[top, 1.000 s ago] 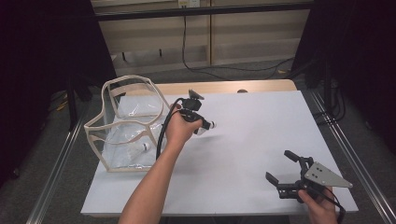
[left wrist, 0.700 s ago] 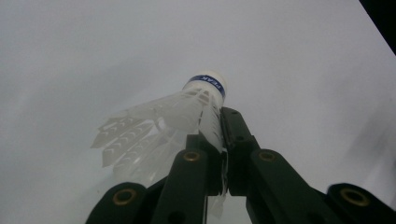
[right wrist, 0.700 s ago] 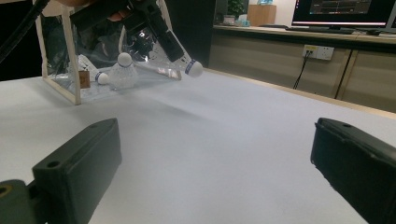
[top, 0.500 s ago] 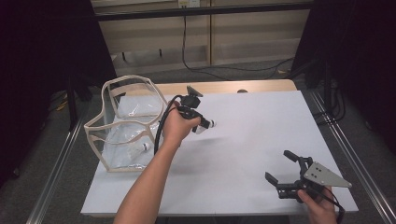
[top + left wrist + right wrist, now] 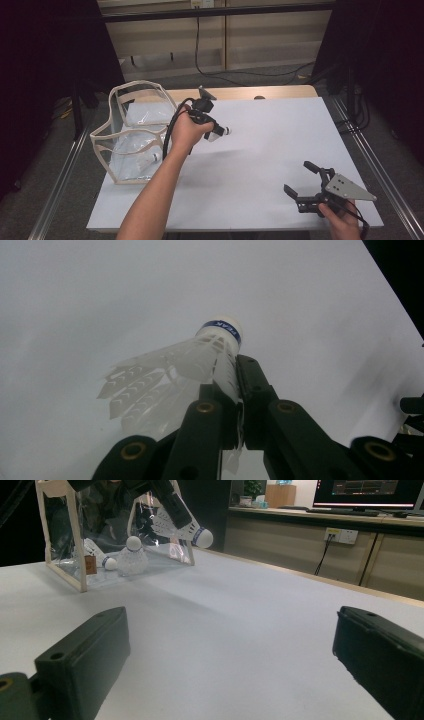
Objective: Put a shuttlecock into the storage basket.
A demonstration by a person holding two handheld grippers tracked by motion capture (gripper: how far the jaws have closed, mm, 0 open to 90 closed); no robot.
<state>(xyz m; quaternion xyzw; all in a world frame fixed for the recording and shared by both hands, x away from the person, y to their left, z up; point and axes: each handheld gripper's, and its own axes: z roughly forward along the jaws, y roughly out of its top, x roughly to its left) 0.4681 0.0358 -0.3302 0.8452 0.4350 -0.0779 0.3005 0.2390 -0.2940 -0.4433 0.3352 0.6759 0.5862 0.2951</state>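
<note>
Left gripper (image 5: 212, 131): upper middle of the high view, held in the person's left hand (image 5: 186, 132), jaws pressed together on the skirt of a shuttlecock (image 5: 219, 133).
Grip: in the left gripper view the two black jaws rise from the bottom centre and pinch the white feather skirt between them, with hardly any gap.
Shuttlecock: white, with a blue band below the rounded cork; in the left gripper view (image 5: 200, 360) the cork points to the upper right and the skirt fans out to the lower left.
Height: it seems to be lifted off the table (image 5: 280, 145); a faint shadow lies below it, though the gap itself is hard to judge.
Seen from the right: in the right gripper view the held shuttlecock (image 5: 187, 530) sits at the upper left, cork toward the right, just in front of the bag (image 5: 75, 555).
Bag: clear with pale trim, at the left of the high view (image 5: 127, 137), close beside the left hand.
Inside the bag: two more shuttlecocks, one upright (image 5: 132, 555), one lying on its side (image 5: 100, 555).
Right gripper (image 5: 306, 186): lower right of the high view, low over the table, jaws wide apart with nothing between them.
Right jaws: in the right gripper view they sit at the lower left and lower right corners, with bare table between.
</note>
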